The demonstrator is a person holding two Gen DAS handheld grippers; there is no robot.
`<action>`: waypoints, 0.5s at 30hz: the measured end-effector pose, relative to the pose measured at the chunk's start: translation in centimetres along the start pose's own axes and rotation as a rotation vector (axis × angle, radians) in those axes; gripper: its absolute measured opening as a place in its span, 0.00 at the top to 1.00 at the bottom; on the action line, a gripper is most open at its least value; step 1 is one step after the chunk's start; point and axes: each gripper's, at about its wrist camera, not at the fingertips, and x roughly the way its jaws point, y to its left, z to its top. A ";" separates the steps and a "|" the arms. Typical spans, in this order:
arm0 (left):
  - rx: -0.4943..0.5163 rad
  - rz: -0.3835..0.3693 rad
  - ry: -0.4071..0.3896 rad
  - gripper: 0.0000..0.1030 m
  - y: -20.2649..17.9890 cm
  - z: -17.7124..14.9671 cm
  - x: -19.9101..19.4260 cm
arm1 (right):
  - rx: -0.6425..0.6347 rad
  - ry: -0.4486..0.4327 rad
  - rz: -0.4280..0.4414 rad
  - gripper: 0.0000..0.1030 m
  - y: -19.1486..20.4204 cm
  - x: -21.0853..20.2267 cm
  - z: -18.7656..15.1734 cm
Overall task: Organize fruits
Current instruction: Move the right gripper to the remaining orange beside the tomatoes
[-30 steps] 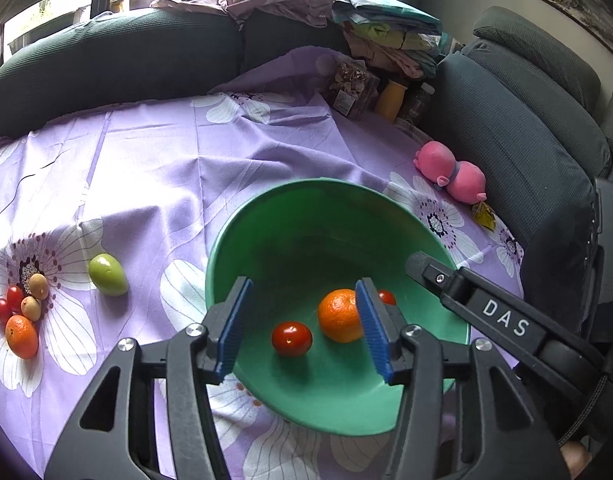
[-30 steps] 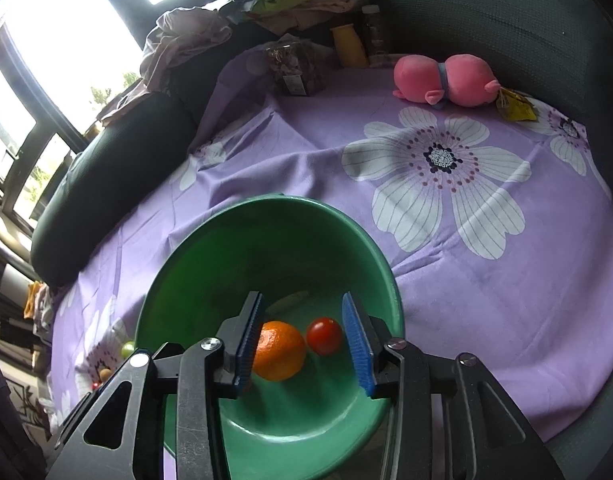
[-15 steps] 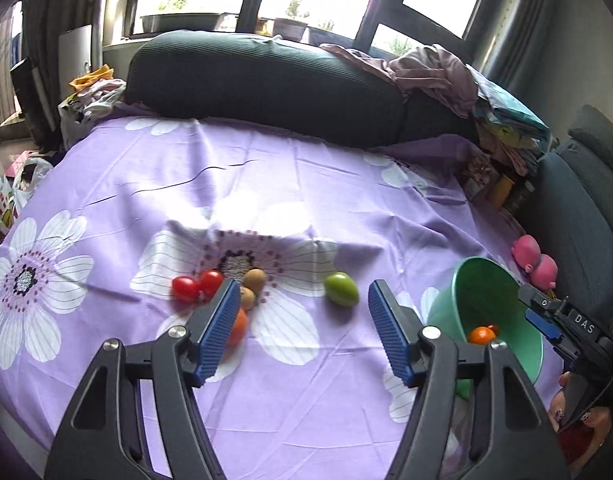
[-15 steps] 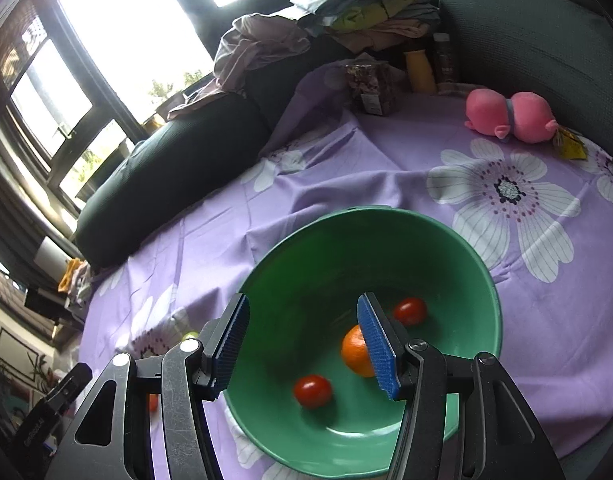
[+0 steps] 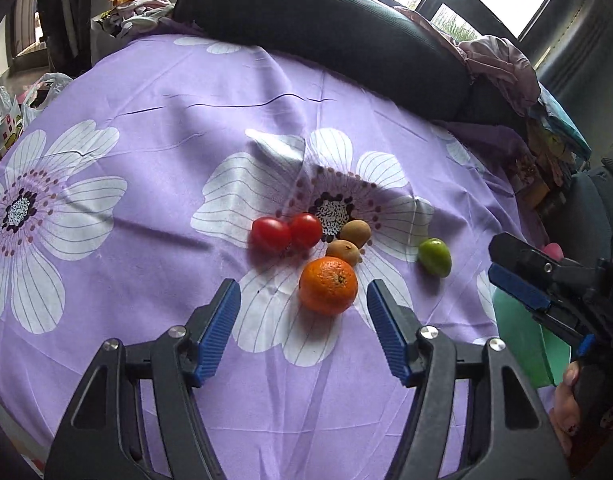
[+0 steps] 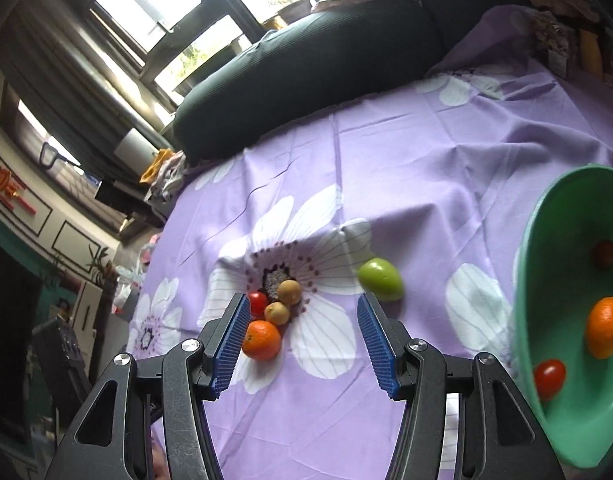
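1. Left wrist view: my left claw (image 5: 302,328) was spread wide with nothing between its blue ribbed pads (image 5: 220,330), hanging above the purple cloth printed with white flowers (image 5: 154,128).
2. Just ahead of its tips, nearer the right-hand pad, lay a round orange mandarin (image 5: 328,286). Beyond it sat two small brown egg-shaped fruits (image 5: 343,252), close together, the nearer one just beside the mandarin.
3. Ahead and a little left of those, two glossy red cherry tomatoes (image 5: 286,232) touched each other. Off to the right, apart from the cluster, lay a smooth green oval fruit (image 5: 435,257).
4. At the far right edge I saw my right claw (image 5: 542,300) side-on over the green plastic bowl (image 5: 522,336); from here I could not tell its opening.
5. A dark grey sofa cushion (image 5: 326,28) lined the far side of the cloth.
6. Right wrist view: my right claw (image 6: 302,340) stood apart too, gripping nothing.
7. The round orange mandarin (image 6: 261,340) lay just by its left pad, with the brown fruits (image 6: 282,302) and one red tomato (image 6: 258,301) right beyond. The green oval fruit (image 6: 380,285) sat just ahead of the right pad.
8. Far to the right, the green plastic bowl (image 6: 526,280) held a second orange mandarin (image 6: 605,332), a red cherry tomato (image 6: 549,378) and a dim reddish fruit (image 6: 605,253) farther in.
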 end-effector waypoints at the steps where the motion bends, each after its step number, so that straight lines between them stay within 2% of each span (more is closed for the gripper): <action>1: -0.001 -0.005 0.013 0.37 0.0 0.0 0.3 | -0.003 0.045 0.011 0.45 0.6 1.3 -0.1; 4: -0.008 -0.032 0.039 0.38 0.1 0.0 1.2 | -0.020 0.138 0.030 0.45 2.1 4.1 -0.3; 8: 0.001 -0.034 0.066 0.42 -0.2 0.0 2.1 | -0.052 0.192 0.027 0.49 3.2 6.4 -0.1; 11: 0.011 -0.023 0.094 0.49 -0.4 -0.1 2.9 | -0.042 0.220 0.033 0.51 2.8 7.9 -0.3; 13: 0.015 -0.009 0.091 0.49 -0.3 -0.1 3.1 | -0.026 0.245 0.028 0.56 2.4 8.9 -0.7; 15: 0.008 -0.011 0.096 0.49 -0.1 0.1 3.3 | -0.016 0.272 0.046 0.57 2.1 9.5 -1.0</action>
